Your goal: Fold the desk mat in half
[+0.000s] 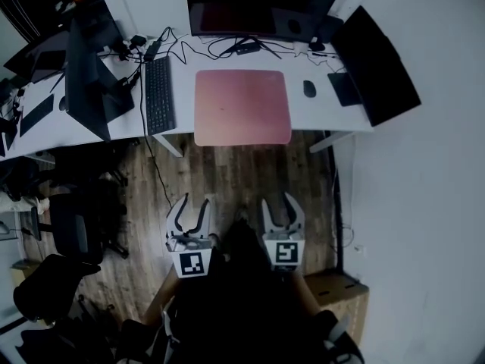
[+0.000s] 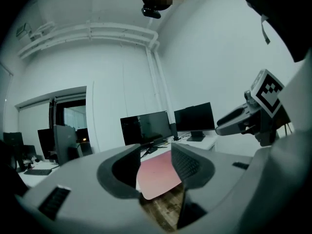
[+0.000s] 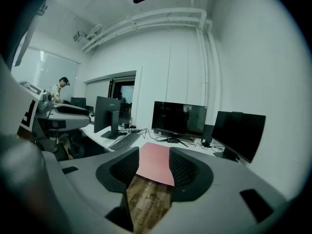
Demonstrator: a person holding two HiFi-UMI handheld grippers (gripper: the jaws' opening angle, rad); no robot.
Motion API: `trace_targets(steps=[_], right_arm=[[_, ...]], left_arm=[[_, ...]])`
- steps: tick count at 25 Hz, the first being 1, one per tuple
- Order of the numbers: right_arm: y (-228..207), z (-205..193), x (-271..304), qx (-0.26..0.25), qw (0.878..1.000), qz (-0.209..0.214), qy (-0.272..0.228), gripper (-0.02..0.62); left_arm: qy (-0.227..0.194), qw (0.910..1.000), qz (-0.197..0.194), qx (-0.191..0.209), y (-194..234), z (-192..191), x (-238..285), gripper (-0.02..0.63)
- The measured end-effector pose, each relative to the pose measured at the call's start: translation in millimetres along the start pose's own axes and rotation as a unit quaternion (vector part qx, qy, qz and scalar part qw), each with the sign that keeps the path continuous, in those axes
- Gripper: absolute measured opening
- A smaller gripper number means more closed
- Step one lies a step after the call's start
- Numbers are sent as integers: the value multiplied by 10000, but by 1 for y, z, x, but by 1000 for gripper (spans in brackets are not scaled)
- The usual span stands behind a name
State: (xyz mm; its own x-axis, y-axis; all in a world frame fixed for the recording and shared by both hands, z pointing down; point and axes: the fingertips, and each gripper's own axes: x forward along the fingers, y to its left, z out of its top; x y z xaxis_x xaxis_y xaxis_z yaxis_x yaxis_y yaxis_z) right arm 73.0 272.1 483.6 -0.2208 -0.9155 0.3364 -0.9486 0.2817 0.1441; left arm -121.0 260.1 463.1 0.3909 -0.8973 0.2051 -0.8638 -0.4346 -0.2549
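- Left tool (image 1: pixel 193 205) and right tool (image 1: pixel 280 203): jaws spread on both, nothing pinched, side by side over the wood floor (image 1: pixel 227 174), well apart from the white tabletop (image 1: pixel 314 117).
- Pink desk mat (image 1: pixel 242 106) lies flat and unfolded mid-tabletop, its front edge at the tabletop's front edge.
- Head view only: black keyboard (image 1: pixel 159 95) just beside the mat on the picture's left, mouse (image 1: pixel 309 89) near it on the right, wide monitor (image 1: pixel 258 6) behind, cables around the monitor's foot, office chair (image 1: pixel 68 226) lower left, cardboard box (image 1: pixel 339 288) lower right.
- Left gripper view only: the right tool's marker cube (image 2: pixel 267 91) at the frame's right; the mat shows through the jaw gap.
- Right gripper view only: a person (image 3: pixel 59 88) far off at the left, white pipes (image 3: pixel 146 21) under the ceiling, second dark monitor (image 3: pixel 239 130) angled at the right.
- Room: white walls, more desks with monitors along the left side.
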Motion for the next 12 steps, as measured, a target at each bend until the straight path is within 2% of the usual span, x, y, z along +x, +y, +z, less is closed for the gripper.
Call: trace_targets(steps=[5, 8, 12], right_arm=[[-36, -9, 46, -646, 9976, 100, 228, 186], [-58, -24, 76, -1312, 9903, 136, 426, 196], [-80, -50, 111, -1732, 9822, 290, 672, 206]], left_arm=[[107, 9987, 200, 455, -13, 4, 55, 199], [296, 9958, 258, 826, -23, -3, 86, 210], [369, 9897, 450, 1311, -34, -17, 121, 213]])
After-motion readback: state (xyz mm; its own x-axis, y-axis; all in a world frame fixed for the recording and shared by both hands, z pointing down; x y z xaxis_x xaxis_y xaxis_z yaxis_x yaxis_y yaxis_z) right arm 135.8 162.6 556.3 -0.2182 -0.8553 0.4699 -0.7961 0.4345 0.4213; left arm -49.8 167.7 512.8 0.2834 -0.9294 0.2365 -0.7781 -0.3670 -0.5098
